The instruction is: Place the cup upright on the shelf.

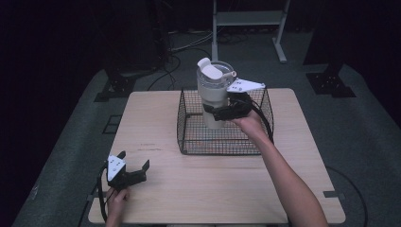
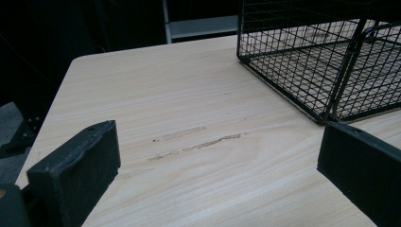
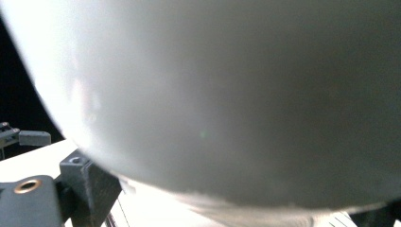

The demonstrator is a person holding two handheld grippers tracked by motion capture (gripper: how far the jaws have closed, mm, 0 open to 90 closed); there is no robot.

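A cream tumbler [image 1: 213,92] with a clear lid and a white flip spout is held upright over the black wire basket [image 1: 189,127]. My right gripper [image 1: 218,113] is shut on the tumbler's lower body, and its grey plate sticks out to the right of the cup. In the right gripper view the tumbler's pale wall [image 3: 227,94] sits right against the camera. My left gripper [image 1: 135,165] rests on the table's near left part, open, with nothing between its pads [image 2: 78,170]. The basket's near corner [image 2: 326,85] stands ahead of it to the right.
The light wooden table [image 1: 156,118] carries the basket at its far middle. Scuff marks [image 2: 198,144] run across the wood ahead of the left gripper. A white metal frame [image 1: 246,19] and cables lie on the dark floor beyond the table.
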